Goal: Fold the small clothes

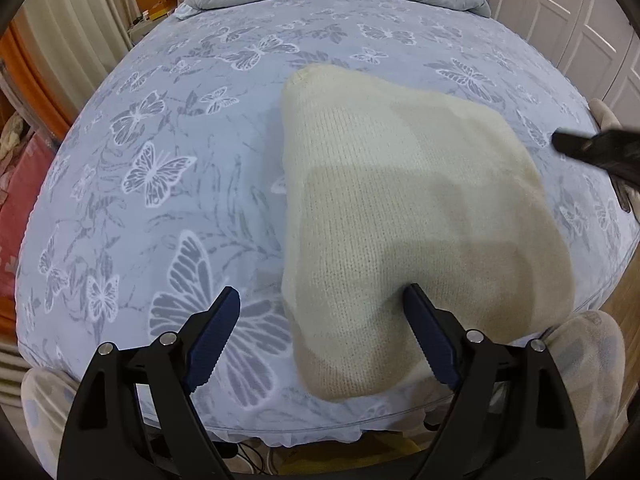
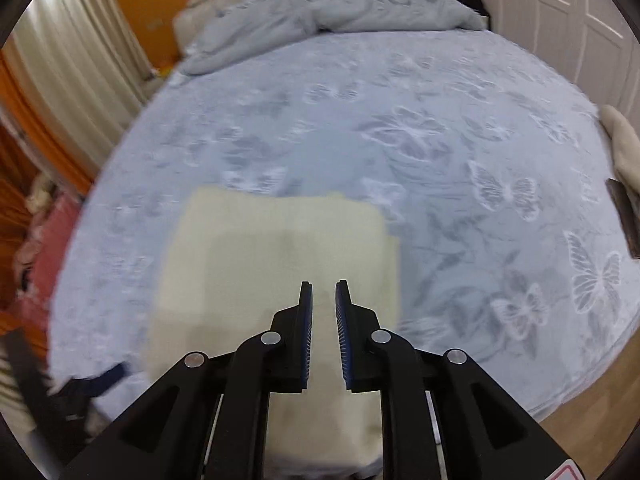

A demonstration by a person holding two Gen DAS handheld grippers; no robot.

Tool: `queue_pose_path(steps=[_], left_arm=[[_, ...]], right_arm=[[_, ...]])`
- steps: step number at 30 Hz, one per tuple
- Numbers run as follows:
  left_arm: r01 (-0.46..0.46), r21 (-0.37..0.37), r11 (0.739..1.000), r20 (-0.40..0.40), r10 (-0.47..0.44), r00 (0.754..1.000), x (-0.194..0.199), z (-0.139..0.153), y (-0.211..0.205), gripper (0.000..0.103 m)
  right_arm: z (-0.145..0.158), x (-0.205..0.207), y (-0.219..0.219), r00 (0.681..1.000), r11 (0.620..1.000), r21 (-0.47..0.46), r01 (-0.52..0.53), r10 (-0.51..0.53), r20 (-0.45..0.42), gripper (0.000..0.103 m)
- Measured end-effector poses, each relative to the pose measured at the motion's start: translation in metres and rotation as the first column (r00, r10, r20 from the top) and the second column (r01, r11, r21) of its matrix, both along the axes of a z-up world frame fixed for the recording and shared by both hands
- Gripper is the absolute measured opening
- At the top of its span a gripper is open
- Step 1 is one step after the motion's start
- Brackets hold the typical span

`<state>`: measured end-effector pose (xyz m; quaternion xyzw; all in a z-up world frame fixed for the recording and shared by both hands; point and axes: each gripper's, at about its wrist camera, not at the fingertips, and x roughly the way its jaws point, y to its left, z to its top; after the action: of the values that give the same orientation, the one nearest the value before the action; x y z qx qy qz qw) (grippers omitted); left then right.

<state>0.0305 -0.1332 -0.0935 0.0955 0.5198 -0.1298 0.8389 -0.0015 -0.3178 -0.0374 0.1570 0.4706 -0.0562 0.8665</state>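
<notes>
A cream knitted garment (image 1: 400, 200) lies folded on the blue butterfly-print bed sheet (image 1: 160, 160), close to the bed's near edge. My left gripper (image 1: 320, 292) hangs just above the garment's near left part with its jaws wide open. One blue finger is over the sheet and the other over the knit; nothing is gripped. My right gripper (image 2: 323, 283) hovers over the garment (image 2: 280, 260) in the blurred right wrist view. Its jaws stand a narrow gap apart with nothing between them. It also shows as a dark blur (image 1: 592, 148) past the garment's right edge.
A crumpled grey-blue duvet (image 2: 320, 4) is heaped at the head of the bed. White panelled doors (image 2: 560, 12) line the right side. A cream item (image 2: 624, 148) and a dark flat object (image 2: 626, 220) sit at the bed's right edge. The person's legs in light trousers (image 1: 588, 352) stand at the near edge.
</notes>
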Motion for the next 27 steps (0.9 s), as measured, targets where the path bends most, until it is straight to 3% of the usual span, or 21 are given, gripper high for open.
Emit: queue_pose_path(steps=[1,3,4,5,7,10,13,15,19,27], left_arm=[[-0.003,-0.002,1.0,-0.001,0.003,1.0,0.0,0.001,0.001,0.082],[-0.007,-0.001,1.0,0.005,0.007,1.0,-0.001,0.002,0.001,0.082],[-0.009,0.0,1.0,0.008,0.009,1.0,-0.001,0.004,0.002,0.081],[-0.011,0.0,1.0,0.011,0.011,1.0,-0.002,0.005,0.002,0.081],[-0.016,-0.003,1.0,0.016,0.016,1.0,-0.003,0.008,0.005,0.081],[-0.018,-0.008,1.0,0.025,0.018,1.0,-0.006,0.013,0.01,0.081],[-0.018,-0.042,0.999,0.017,0.019,1.0,-0.005,0.021,0.011,0.081],[-0.014,-0.068,0.998,0.014,0.015,1.0,-0.002,0.028,0.008,0.087],[-0.025,-0.104,0.994,-0.011,0.024,1.0,0.01,0.034,-0.003,0.089],[-0.064,-0.067,0.996,-0.103,0.057,0.993,0.04,0.014,-0.022,0.092]], right_arm=[[-0.01,0.001,0.009,0.999,1.0,-0.005,-0.018,0.018,-0.041,0.013],[-0.059,0.009,0.021,0.98,0.999,-0.015,-0.043,0.039,-0.196,0.012],[-0.081,0.011,0.022,0.968,0.999,-0.009,-0.047,0.043,-0.245,0.006],[-0.092,0.008,0.023,0.974,0.999,-0.022,-0.048,0.042,-0.222,0.004],[-0.079,0.004,0.026,0.977,0.998,-0.042,-0.054,0.044,-0.21,0.004],[-0.05,-0.003,0.015,0.988,0.999,0.029,-0.019,0.023,-0.149,0.007],[-0.033,-0.015,-0.012,0.994,0.998,0.002,0.056,-0.056,-0.099,0.024],[-0.033,-0.024,-0.026,0.989,0.994,-0.004,0.11,-0.11,-0.094,0.064],[-0.043,-0.027,-0.046,0.983,0.988,0.063,0.139,-0.131,-0.125,0.068],[-0.084,-0.004,-0.041,0.976,0.986,0.129,0.105,-0.077,-0.206,0.079]])
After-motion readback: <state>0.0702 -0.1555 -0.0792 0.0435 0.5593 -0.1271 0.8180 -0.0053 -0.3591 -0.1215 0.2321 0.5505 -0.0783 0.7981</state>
